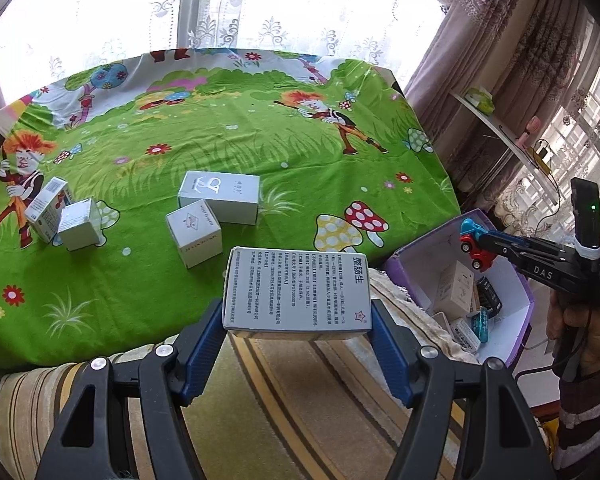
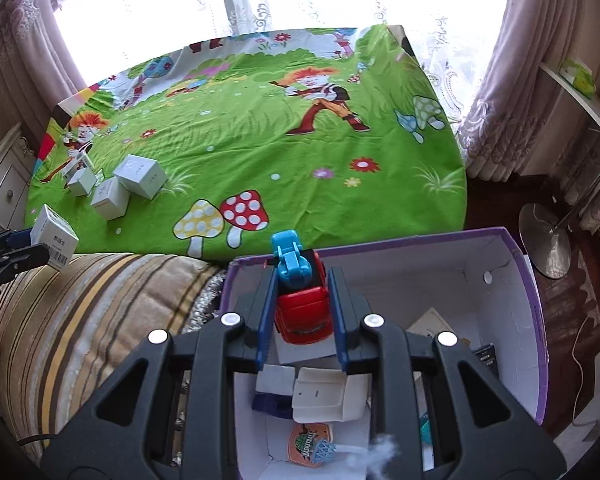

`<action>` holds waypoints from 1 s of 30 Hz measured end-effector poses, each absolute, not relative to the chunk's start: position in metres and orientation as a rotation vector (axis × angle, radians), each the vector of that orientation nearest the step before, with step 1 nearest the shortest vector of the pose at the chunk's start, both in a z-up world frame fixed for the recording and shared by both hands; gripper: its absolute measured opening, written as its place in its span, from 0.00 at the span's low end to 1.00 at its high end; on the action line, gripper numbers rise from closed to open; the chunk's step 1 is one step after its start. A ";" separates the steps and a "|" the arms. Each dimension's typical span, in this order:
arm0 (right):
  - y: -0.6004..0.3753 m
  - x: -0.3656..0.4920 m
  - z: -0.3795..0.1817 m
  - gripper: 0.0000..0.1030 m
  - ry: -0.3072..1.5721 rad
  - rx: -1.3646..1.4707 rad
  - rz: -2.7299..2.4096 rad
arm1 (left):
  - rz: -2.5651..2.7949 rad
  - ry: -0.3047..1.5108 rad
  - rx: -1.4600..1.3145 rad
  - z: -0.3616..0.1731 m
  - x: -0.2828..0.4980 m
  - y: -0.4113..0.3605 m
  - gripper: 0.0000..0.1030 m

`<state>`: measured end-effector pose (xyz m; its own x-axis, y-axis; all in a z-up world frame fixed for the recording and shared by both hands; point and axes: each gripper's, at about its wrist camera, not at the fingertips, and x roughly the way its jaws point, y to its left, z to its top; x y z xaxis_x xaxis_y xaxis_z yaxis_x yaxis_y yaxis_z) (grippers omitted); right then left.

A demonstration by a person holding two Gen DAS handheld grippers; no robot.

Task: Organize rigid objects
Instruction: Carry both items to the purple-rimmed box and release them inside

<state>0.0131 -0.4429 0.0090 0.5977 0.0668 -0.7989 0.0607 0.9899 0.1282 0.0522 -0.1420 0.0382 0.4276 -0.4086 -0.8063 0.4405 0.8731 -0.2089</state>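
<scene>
My left gripper (image 1: 298, 320) is shut on a white medicine box (image 1: 296, 292) with Chinese print, held above the striped cushion; it also shows in the right wrist view (image 2: 56, 240). My right gripper (image 2: 300, 312) is shut on a red and blue toy truck (image 2: 300, 300), held over the open purple box (image 2: 512, 320), which holds several small items. In the left wrist view the truck (image 1: 474, 244) hangs above that purple box (image 1: 516, 332). Several white boxes (image 1: 220, 196) lie on the green cartoon sheet (image 1: 260, 132).
A striped cushion (image 2: 80, 320) lies between the sheet and me. A white shelf (image 1: 500, 128) stands at the right by the curtains. A metal lamp base (image 2: 544, 240) sits on the floor beyond the purple box.
</scene>
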 end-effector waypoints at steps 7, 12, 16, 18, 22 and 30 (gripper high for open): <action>-0.466 0.011 -0.025 0.28 0.977 0.199 -0.054 | -0.602 0.997 0.093 0.041 0.041 -0.181 0.68; -0.481 0.013 -0.049 0.28 1.006 0.231 -0.092 | -0.629 1.004 0.123 0.040 0.034 -0.199 0.68; -0.490 0.019 -0.064 0.28 1.025 0.239 -0.120 | -0.645 1.009 0.143 0.039 0.030 -0.209 0.68; -0.493 0.022 -0.070 0.28 1.031 0.240 -0.128 | -0.651 1.010 0.152 0.039 0.028 -0.214 0.68; -0.499 0.031 -0.080 0.28 1.040 0.236 -0.136 | -0.667 1.013 0.169 0.038 0.023 -0.223 0.68; -0.505 0.041 -0.102 0.32 1.077 0.245 -0.147 | -0.687 1.017 0.196 0.037 0.019 -0.239 0.68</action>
<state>0.0414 -0.5052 -0.1017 0.4677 0.0004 -0.8839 0.2377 0.9631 0.1262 0.0190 -0.2388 0.0370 0.3389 -0.4357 -0.8338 0.6105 0.7762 -0.1574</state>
